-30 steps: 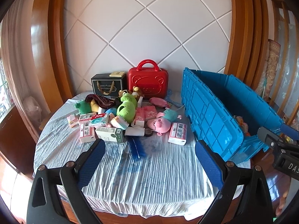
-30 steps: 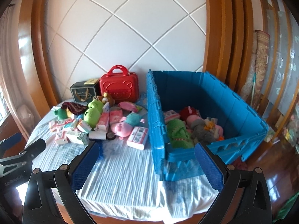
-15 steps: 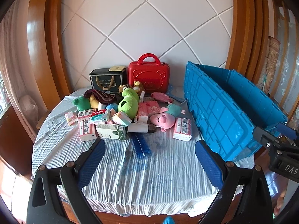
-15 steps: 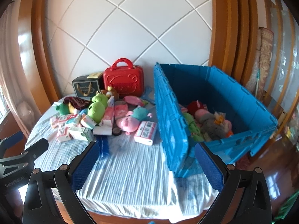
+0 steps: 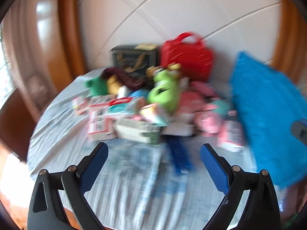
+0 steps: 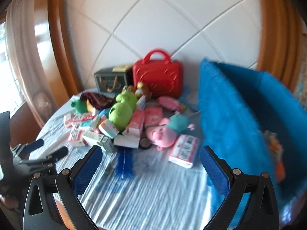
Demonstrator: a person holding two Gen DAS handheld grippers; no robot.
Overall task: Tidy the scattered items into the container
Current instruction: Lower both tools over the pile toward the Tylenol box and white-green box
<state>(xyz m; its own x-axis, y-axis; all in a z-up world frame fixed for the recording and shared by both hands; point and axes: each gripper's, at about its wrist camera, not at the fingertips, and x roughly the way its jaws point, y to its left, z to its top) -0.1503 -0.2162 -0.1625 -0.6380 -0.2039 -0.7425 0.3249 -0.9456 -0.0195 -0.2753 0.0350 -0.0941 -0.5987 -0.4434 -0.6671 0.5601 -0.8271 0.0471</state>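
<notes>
Both views are motion-blurred. A pile of toys and small boxes lies on the cloth-covered round table (image 6: 153, 191): a green frog plush (image 6: 122, 109) (image 5: 163, 94), a pink pig plush (image 6: 163, 134), a pink-and-white box (image 6: 183, 151), a blue brush (image 6: 124, 164) (image 5: 178, 157), a green-and-white carton (image 5: 138, 130). The big blue crate (image 6: 239, 118) (image 5: 268, 115) stands at the right with toys inside. My left gripper (image 5: 153, 164) is open and empty above the near cloth, short of the pile. My right gripper (image 6: 150, 169) is open and empty, with the brush just ahead.
A red toy suitcase (image 6: 157, 78) and a dark gift box (image 6: 111, 80) stand at the back against the white tiled wall. Wooden frames flank the wall. The left gripper's body (image 6: 34, 157) shows at the left edge of the right wrist view.
Both grippers have moved forward and lower towards the pile, so the items look larger. The right wrist view has swung left, away from the crate's inside. Jaws stay open.
</notes>
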